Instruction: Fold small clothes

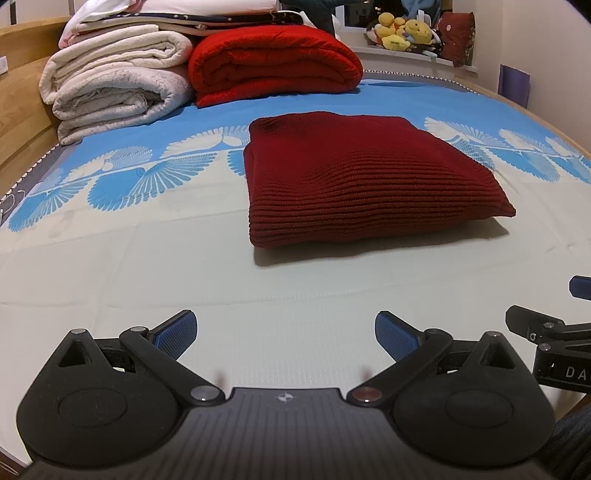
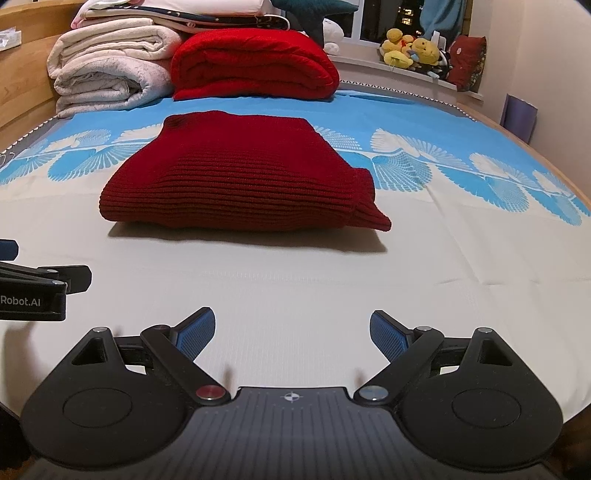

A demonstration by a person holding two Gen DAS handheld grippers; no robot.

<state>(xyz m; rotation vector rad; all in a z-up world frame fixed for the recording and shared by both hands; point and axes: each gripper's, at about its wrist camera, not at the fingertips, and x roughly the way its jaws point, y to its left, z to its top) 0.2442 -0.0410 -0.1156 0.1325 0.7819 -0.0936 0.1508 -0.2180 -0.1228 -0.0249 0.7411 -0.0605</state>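
Observation:
A dark red ribbed knit garment (image 1: 354, 181) lies folded into a thick rectangle on the bed sheet (image 1: 147, 266), right of centre in the left wrist view. In the right wrist view the same garment (image 2: 240, 177) sits left of centre, with a ribbed cuff or hem poking out at its near right corner. My left gripper (image 1: 286, 334) is open over bare sheet, well short of the garment, nothing between its blue pads. My right gripper (image 2: 292, 332) is open too, also short of the garment and holding nothing. Each gripper shows at the edge of the other's view.
A bright red folded blanket (image 1: 273, 62) and a stack of white and pale blankets (image 1: 110, 85) lie at the head of the bed. A wooden bed frame (image 1: 22, 122) runs along the left. Plush toys (image 1: 402, 31) sit on the window sill.

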